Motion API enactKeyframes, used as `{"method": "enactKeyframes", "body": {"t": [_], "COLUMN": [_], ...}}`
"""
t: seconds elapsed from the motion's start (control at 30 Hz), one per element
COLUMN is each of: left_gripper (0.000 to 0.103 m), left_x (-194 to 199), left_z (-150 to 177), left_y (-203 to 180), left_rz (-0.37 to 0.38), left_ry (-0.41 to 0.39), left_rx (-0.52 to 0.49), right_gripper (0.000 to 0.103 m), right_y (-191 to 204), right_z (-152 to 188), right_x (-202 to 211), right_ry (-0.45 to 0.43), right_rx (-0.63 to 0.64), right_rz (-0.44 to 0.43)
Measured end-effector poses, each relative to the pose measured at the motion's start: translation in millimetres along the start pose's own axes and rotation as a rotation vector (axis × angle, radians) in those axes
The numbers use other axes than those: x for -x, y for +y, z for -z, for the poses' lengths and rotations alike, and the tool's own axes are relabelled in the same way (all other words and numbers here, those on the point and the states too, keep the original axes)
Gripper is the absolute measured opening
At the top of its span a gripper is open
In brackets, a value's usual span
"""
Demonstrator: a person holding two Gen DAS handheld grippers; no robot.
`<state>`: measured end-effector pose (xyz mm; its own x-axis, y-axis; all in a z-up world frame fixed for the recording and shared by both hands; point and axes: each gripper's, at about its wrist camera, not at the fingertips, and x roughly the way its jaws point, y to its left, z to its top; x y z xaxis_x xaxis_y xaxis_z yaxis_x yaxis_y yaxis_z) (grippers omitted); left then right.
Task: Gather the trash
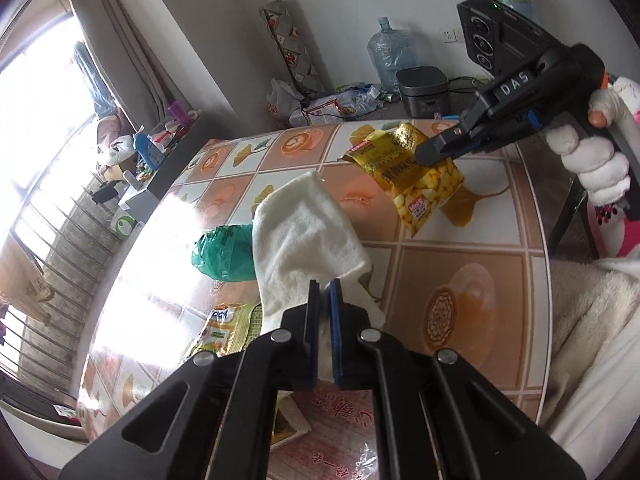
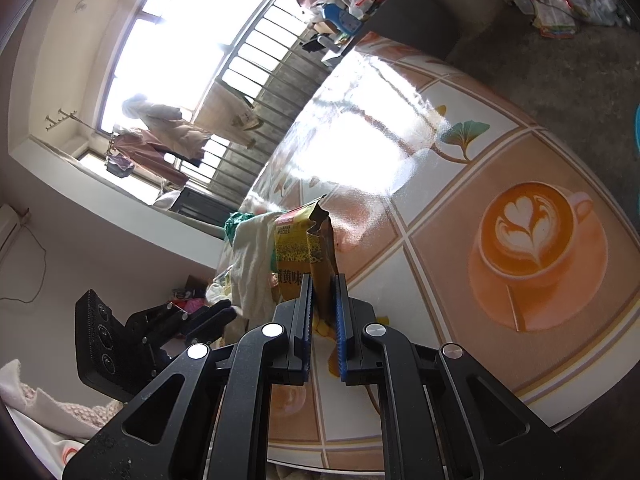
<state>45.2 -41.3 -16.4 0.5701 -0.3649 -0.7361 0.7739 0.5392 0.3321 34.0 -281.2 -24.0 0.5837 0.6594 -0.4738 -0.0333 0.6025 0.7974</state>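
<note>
- Right gripper (image 2: 323, 280) jaws pinch a torn-open yellow snack bag (image 1: 416, 176) above the tabletop (image 1: 460, 276).
- Left gripper (image 1: 325, 285) jaws pinch a white cloth (image 1: 304, 232); green bag (image 1: 224, 252) behind.

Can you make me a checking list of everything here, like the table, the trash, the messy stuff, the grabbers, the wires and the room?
Surface: table with a glossy coffee-cup tile print, window glare on its far side.
Job's things: yellow snack bag held up above the table; white cloth lifted; green plastic bag lying behind the cloth; another snack wrapper flat on the table.
Clutter: red-printed plastic bag at the near edge.
Grippers: left gripper shut on the white cloth; right gripper shut on the yellow snack bag.
Cables: cords by the rice cooker.
Surroundings: water jug, floor litter, barred window.
</note>
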Motion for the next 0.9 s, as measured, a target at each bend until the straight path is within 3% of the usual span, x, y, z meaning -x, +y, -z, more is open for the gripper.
{"method": "enactKeyframes", "body": {"t": [0.2, 0.5, 0.67, 0.9], "left_gripper": [0.004, 0.003, 0.003, 0.003], "left_x": [23, 53, 74, 93], "left_z": [-15, -24, -40, -75], "left_y": [50, 106, 123, 126], "left_rz": [0.184, 0.396, 0.447, 0.457], "left_ry": [-0.069, -0.192, -0.281, -0.361], "left_rx": [0.280, 0.597, 0.659, 0.633], "right_gripper": [0.009, 0.009, 0.009, 0.009], "right_y": [3, 13, 23, 36], "right_z": [2, 4, -1, -18], "right_x": [8, 21, 31, 50], "right_ry": [-0.020, -0.056, -0.086, -0.154], "right_rx": [0.020, 0.040, 0.059, 0.091], "right_rz": [-0.017, -0.042, -0.056, -0.077]}}
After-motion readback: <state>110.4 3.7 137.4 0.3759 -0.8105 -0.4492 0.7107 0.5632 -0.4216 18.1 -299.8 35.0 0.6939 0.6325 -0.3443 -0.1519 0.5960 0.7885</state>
